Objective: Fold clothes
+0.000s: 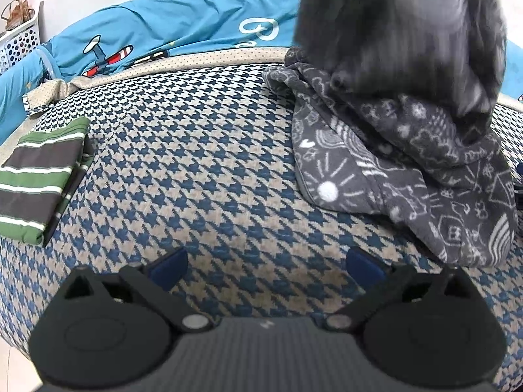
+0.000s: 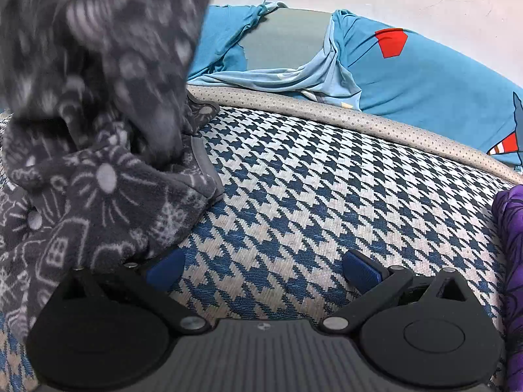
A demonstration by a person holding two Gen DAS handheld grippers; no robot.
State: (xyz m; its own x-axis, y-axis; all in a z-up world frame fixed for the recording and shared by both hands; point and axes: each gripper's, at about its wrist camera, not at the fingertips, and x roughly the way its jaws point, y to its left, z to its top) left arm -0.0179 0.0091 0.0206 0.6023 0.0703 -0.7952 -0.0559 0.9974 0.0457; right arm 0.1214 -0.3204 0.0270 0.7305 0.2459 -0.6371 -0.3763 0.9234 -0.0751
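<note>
Both grippers stand spread wide with nothing between their blue pads. The left gripper (image 1: pixel 266 269) hovers low over the blue-and-cream houndstooth woven cover (image 1: pixel 183 163), and the right gripper (image 2: pixel 263 269) does the same, its left pad just beside the edge of the cloth.

Between the two lies the dark grey fleece garment printed with white doodles (image 1: pixel 402 163), heaped in a loose pile on the cover. Part of it rises up out of the top of both views, blurred, so it seems to be hanging or in motion; what carries it is out of sight.

Farther off, at the left gripper's side, a folded green, grey and white striped garment (image 1: pixel 39 176) rests near the cover's edge. A purple patterned cloth (image 2: pixel 510 261) shows at the right gripper's far side. Behind runs a bright blue sheet with cartoon aeroplanes (image 1: pixel 157 23), and a white perforated plastic basket (image 1: pixel 19 42) stands in the corner.

The risk, as I judge it, is a pinch that catches several bunched layers at once, since no hem or corner is spread flat; the fold would then come out lumpy. The thick fleece could also slip from a shallow grip.
</note>
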